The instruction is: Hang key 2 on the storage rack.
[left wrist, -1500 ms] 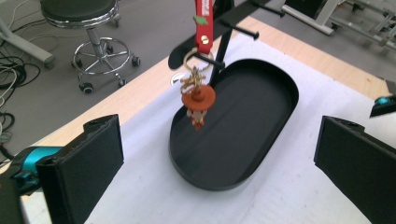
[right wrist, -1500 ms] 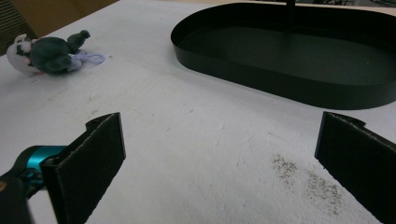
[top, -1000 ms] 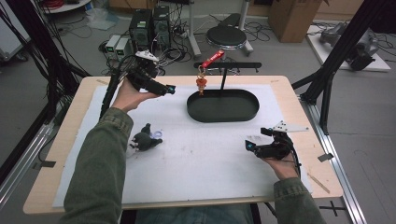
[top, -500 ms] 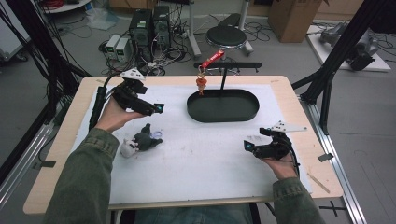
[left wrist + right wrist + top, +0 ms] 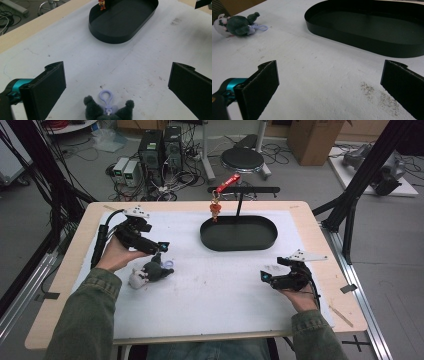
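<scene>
My left tongs (image 5: 161,247) have come back from near the tray (image 5: 239,234) & dropped to just above the plush keychain (image 5: 150,272), jaws spread wide w/ its lilac clip (image 5: 105,96) between them. Toy lies on the bench (image 5: 210,285), left of centre. Right tongs (image 5: 265,277) haven't moved, also gaping, nothing held. Grab looks next, I reckon.

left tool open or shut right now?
Open. In the left gripper view the left tool has its black jaws spread wide, with the plush keychain lying on the table between them, untouched.
</scene>
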{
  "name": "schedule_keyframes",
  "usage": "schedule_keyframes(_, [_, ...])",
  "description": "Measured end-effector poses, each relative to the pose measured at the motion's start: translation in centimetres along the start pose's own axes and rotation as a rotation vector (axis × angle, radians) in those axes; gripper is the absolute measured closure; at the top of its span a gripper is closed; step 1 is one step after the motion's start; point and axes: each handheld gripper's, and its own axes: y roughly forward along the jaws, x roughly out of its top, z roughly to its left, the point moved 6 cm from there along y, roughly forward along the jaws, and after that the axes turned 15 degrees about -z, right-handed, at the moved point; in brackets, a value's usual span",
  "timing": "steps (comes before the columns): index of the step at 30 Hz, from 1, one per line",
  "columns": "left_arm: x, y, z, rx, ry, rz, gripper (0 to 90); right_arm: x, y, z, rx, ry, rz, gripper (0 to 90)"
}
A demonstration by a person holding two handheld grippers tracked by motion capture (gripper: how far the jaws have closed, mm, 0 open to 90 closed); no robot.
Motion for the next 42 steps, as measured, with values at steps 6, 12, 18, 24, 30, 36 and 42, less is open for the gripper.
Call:
schedule_keyframes(6, [-1.1, -0.2, 0.1, -0.002, -0.013, 0.01, 1.7, -0.1, 0.0, -0.2, 0.001, -0.003, 0.001, 0.9])
schedule_keyframes(12, [-2.4, -0.1, 0.1, -0.017, -0.016, 0.049, 1.7, -0.1, 0.0, -0.2, -0.001, -0.006, 0.001, 0.9])
schedule_keyframes(18, [-3.4, 0.1, -0.6, -0.03, 0.004, 0.095, 1.7, -0.1, -0.2, -0.1, -0.005, -0.005, 0.002, 0.9])
schedule_keyframes(24, [-4.4, 0.0, -0.9, -0.032, 0.005, 0.116, 1.8, -0.1, -0.5, -0.1, -0.009, -0.009, 0.002, 0.9])
schedule_keyframes(30, [-5.9, -0.5, -0.3, -0.018, -0.019, 0.142, 1.8, -0.2, -0.6, -0.2, -0.013, -0.009, 0.006, 0.9])
schedule_keyframes(36, [-7.5, -1.0, -0.1, -0.015, -0.035, 0.176, 1.8, -0.3, -0.6, -0.1, -0.013, -0.008, 0.01, 0.9])
schedule_keyframes(42, [-8.9, -1.4, 0.1, 0.004, -0.042, 0.235, 1.8, -0.3, -0.5, -0.1, -0.012, -0.014, 0.012, 0.9])
